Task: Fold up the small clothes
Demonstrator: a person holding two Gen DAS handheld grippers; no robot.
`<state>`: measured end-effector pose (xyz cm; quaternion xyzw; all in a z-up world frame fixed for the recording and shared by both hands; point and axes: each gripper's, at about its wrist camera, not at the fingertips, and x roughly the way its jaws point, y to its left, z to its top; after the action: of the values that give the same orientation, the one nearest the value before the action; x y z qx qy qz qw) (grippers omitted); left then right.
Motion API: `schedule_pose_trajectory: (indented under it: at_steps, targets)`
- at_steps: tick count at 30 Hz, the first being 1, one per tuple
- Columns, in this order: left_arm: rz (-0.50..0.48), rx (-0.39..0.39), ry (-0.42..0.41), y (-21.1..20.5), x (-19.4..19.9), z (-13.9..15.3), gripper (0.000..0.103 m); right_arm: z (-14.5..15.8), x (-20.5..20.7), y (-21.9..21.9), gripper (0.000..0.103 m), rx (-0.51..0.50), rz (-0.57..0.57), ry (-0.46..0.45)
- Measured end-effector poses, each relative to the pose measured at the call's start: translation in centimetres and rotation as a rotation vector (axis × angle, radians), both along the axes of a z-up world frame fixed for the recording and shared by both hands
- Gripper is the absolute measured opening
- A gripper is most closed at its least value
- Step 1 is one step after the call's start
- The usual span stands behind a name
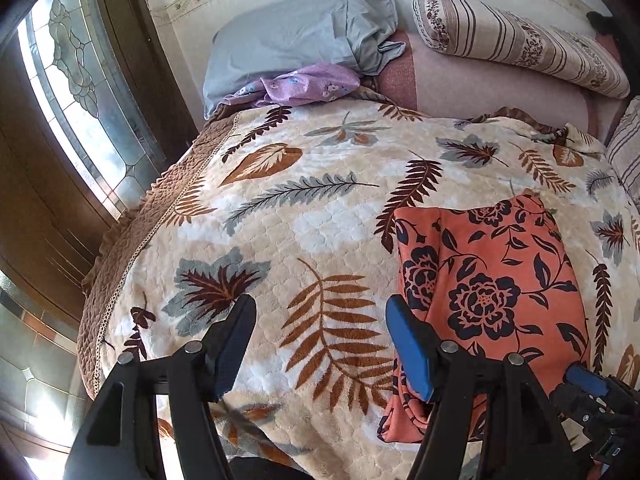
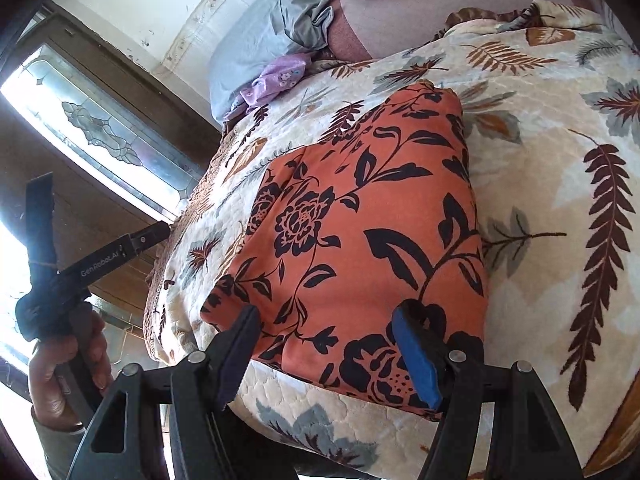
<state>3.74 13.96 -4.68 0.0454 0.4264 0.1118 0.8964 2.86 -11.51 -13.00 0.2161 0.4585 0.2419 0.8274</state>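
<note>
Item: orange floral garment [image 2: 360, 232], folded into a block, lying on the leaf-print blanket [image 1: 280, 208] toward its near edge; my left gripper [image 1: 320, 344] spread wide over bare blanket just beside it, holding nothing; my right gripper [image 2: 326, 350] equally wide, fingers straddling the garment's near edge, nothing clamped; grey pillow [image 1: 296, 36] and striped pillow [image 1: 516, 40] well beyond.

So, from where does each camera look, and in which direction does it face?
Left wrist: sits on the left gripper, faces along the bed toward the pillows; own open fingers show, the right gripper at lower right.
Right wrist: sits on the right gripper, faces the folded orange garment; own open fingers show, the left hand holding its gripper at left.
Shared: orange garment, leaf blanket, grey pillow.
</note>
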Motion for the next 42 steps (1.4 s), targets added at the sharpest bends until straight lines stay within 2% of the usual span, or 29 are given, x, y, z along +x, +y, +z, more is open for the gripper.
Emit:
schedule_pose_trajectory:
  at_steps: [10,12,15,16,18,21,22,23,25,26,27,28,29,31,33,34,36,37,38,39,40,41,42]
  targets:
    - [-0.011,-0.005,0.000,-0.2,0.7,-0.2,0.068,-0.8,0.4,0.1,0.072,-0.012,0.012,0.022]
    - [-0.015,-0.022,0.004,-0.3,0.8,-0.4,0.068,-0.7,0.5,0.1,0.072,-0.015,0.023,0.032]
    - [-0.036,-0.095,0.003,-0.5,0.5,-1.2,0.068,0.5,0.8,-0.5,0.072,-0.009,0.024,0.022]
    - [-0.043,-0.103,0.013,-0.8,0.5,-1.9,0.069,1.2,1.1,-1.0,0.072,-0.003,0.013,0.010]
    - [-0.067,-0.098,0.067,-2.0,0.6,-4.4,0.078,2.3,2.1,-1.9,0.072,0.027,-0.001,-0.001]
    - [-0.102,-0.091,0.236,-3.5,0.9,-10.3,0.079,3.8,5.1,-2.2,0.072,0.055,0.002,-0.011]
    - [-0.100,-0.105,0.220,-3.5,0.4,-10.9,0.080,4.2,6.2,-2.3,0.072,0.074,0.004,-0.013]
    - [-0.090,-0.119,0.179,-3.2,-0.2,-10.7,0.083,4.5,7.3,-2.2,0.072,0.106,0.017,-0.011]
    - [-0.090,-0.124,0.193,-2.9,-0.3,-10.5,0.084,3.6,10.0,-1.8,0.081,0.182,0.059,0.032]
    - [-0.093,-0.132,0.202,-2.8,-0.2,-10.2,0.084,2.2,11.4,-1.6,0.081,0.210,0.070,0.079]
    - [-0.089,-0.131,0.202,-2.7,-0.1,-9.6,0.084,0.3,12.7,-1.4,0.081,0.194,0.057,0.148]
    - [-0.088,-0.129,0.187,-2.6,0.0,-8.8,0.084,-1.6,13.5,-1.5,0.081,0.179,0.027,0.230]
    - [-0.095,-0.131,0.157,-2.6,-0.1,-7.7,0.084,-2.5,13.7,-1.8,0.080,0.210,0.012,0.266]
    - [-0.117,-0.145,0.078,-2.9,-0.3,-5.8,0.084,-1.2,13.8,-1.8,0.080,0.229,0.037,0.247]
    - [-0.137,-0.165,0.067,-3.4,0.5,-5.6,0.085,0.6,14.6,-1.6,0.080,0.225,0.056,0.205]
    - [-0.145,-0.168,0.098,-3.5,1.2,-6.4,0.085,1.2,15.4,-1.5,0.081,0.227,0.062,0.186]
    - [-0.136,-0.146,0.213,-3.9,2.4,-9.6,0.085,1.3,17.5,-1.9,0.081,0.213,0.032,0.162]
    - [-0.130,-0.180,0.234,-3.6,2.5,-11.0,0.086,0.4,18.8,-2.2,0.083,0.185,0.013,0.163]
    - [-0.102,-0.234,0.209,-2.9,2.2,-11.3,0.090,-1.2,20.2,-2.4,0.083,0.129,-0.013,0.202]
    - [-0.079,-0.290,0.202,-2.1,2.1,-11.0,0.091,-3.1,21.1,-2.9,0.083,0.099,-0.046,0.280]
    - [-0.076,-0.330,0.219,-1.6,2.0,-10.7,0.091,-3.8,21.1,-3.6,0.081,0.149,-0.061,0.305]
    - [-0.085,-0.348,0.223,-1.3,1.9,-10.1,0.090,-3.0,20.4,-4.3,0.081,0.190,-0.057,0.260]
    - [-0.103,-0.367,0.192,-0.8,1.7,-9.4,0.090,-1.9,19.3,-4.7,0.081,0.189,-0.038,0.213]
